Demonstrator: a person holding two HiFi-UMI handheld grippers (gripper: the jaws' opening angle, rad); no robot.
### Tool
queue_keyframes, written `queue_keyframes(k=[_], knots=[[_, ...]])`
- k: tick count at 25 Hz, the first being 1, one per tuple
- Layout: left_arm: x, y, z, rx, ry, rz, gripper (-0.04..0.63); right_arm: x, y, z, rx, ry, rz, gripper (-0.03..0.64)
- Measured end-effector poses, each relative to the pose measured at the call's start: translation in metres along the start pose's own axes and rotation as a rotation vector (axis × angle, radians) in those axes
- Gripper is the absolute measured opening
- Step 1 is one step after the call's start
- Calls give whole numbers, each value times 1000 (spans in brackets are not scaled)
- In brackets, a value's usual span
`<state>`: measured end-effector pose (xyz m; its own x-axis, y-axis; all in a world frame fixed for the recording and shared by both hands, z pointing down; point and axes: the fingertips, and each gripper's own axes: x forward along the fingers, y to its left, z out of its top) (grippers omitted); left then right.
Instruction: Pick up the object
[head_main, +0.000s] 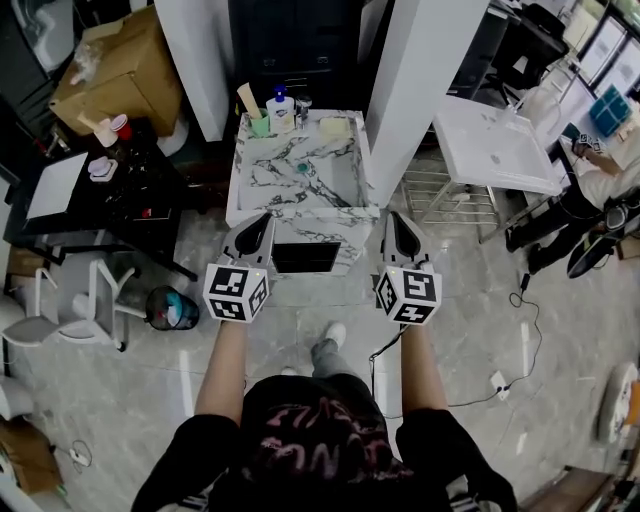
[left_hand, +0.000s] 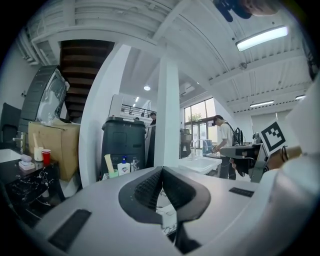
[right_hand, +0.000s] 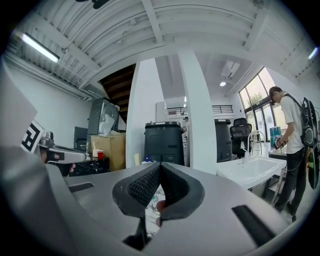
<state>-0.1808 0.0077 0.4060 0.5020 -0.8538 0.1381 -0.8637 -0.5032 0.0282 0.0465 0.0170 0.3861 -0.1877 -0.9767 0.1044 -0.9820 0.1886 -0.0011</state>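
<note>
A marble-patterned washstand (head_main: 345, 215) stands in front of me in the head view. Its basin holds a small teal object (head_main: 301, 168). On its back rim stand a green cup (head_main: 259, 124) with a wooden stick, a soap bottle (head_main: 281, 108) and a yellow sponge (head_main: 334, 128). My left gripper (head_main: 262, 218) hovers at the stand's near left corner, shut and empty. My right gripper (head_main: 395, 215) hangs at the near right corner, its jaws also shut with nothing between them. In the left gripper view the cup and bottle (left_hand: 123, 166) show far beyond the shut tips (left_hand: 161, 169).
White pillars (head_main: 420, 80) flank the stand, with a black bin (left_hand: 125, 142) behind it. A black table (head_main: 95, 190) with cups and a cardboard box (head_main: 120, 70) are at the left. A white sink (head_main: 497, 145) and a person (right_hand: 292, 145) are at the right. Cables (head_main: 520, 330) lie on the floor.
</note>
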Motion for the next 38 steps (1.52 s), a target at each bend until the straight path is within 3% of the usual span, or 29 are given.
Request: queue_keyframes(k=[14,26,38], knots=[[145,-4,9,31,55,27,15,116,-94,-5,4,34,46,14],[199,-7,7,68,101,-5,15,153,-116,-5,9,39,62,14],[268,19,-4,80,137,-51,15,215,-125,-14,8,65,56,14]])
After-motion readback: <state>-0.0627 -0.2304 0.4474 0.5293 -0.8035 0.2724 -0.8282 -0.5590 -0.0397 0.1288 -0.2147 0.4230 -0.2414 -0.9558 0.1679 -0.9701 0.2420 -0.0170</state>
